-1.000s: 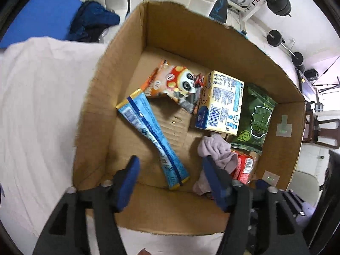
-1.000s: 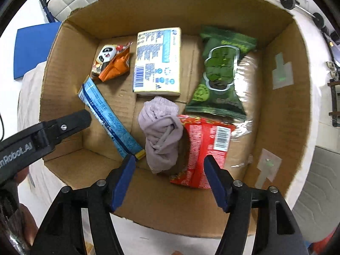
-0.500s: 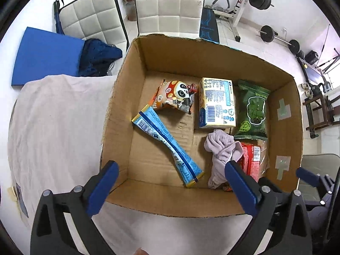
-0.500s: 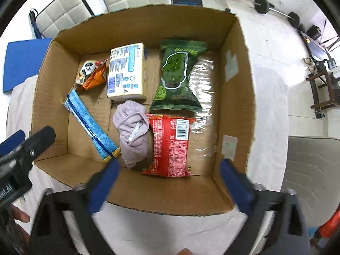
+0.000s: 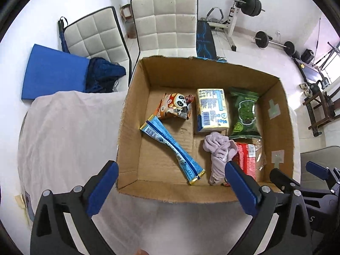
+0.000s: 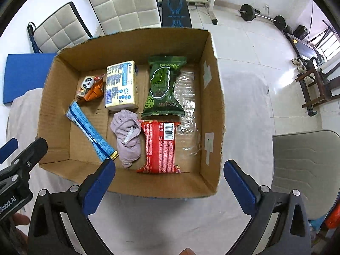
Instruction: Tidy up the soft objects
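An open cardboard box (image 5: 129,127) (image 6: 210,114) stands on a table under a pale cloth. In it lie a crumpled mauve cloth (image 5: 218,150) (image 6: 127,131), a long blue packet (image 5: 172,146) (image 6: 89,129), a panda snack bag (image 5: 176,106) (image 6: 90,87), a yellow-blue pack (image 5: 212,110) (image 6: 121,85), a green bag (image 5: 245,112) (image 6: 163,85) and a red packet (image 5: 246,159) (image 6: 159,146). My left gripper (image 5: 170,189) is wide open and empty above the box's near wall. My right gripper (image 6: 170,184) is wide open and empty there too.
Two white padded chairs (image 5: 163,21) (image 6: 125,4) stand behind the table. A blue mat (image 5: 53,74) and dark blue garment (image 5: 104,74) lie at the back left. Gym weights (image 5: 250,2) stand on the far floor. A grey chair (image 6: 306,170) is at the right.
Both grippers have risen up and back out of the box and opened wider. The mauve cloth and the packets lie where they were.
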Motion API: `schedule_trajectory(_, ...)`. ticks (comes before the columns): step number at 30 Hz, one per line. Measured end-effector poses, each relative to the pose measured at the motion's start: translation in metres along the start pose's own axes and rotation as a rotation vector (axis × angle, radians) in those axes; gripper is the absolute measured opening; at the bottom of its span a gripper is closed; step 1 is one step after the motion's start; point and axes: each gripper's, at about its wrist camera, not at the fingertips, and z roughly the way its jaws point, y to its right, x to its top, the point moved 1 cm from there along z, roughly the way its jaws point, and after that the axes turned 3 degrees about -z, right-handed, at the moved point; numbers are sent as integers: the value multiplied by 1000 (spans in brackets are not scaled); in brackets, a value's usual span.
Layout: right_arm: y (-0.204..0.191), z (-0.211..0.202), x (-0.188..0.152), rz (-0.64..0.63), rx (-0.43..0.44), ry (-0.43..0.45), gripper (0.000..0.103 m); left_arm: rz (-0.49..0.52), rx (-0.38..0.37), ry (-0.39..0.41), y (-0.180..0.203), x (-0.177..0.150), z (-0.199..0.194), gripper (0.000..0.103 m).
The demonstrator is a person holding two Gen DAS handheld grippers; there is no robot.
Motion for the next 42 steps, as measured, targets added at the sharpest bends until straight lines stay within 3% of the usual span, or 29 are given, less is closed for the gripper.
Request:
schedule_trajectory(8,7,-59,-28,14,30,89,103,9,-49,87,7,-21,-67,103)
schedule_trajectory(23,17,-214,-125,8,90,297,103,35,-77,205,9,-80,-203,103)
schedule_trajectory(33,16,-294,-179,-18,69,394,103,28,-101,228,10,-106,-249,103)
schedule_trajectory(42,18,-320,-209,-24,58,398,103,-1,-71,287,2,-115,-274,103)
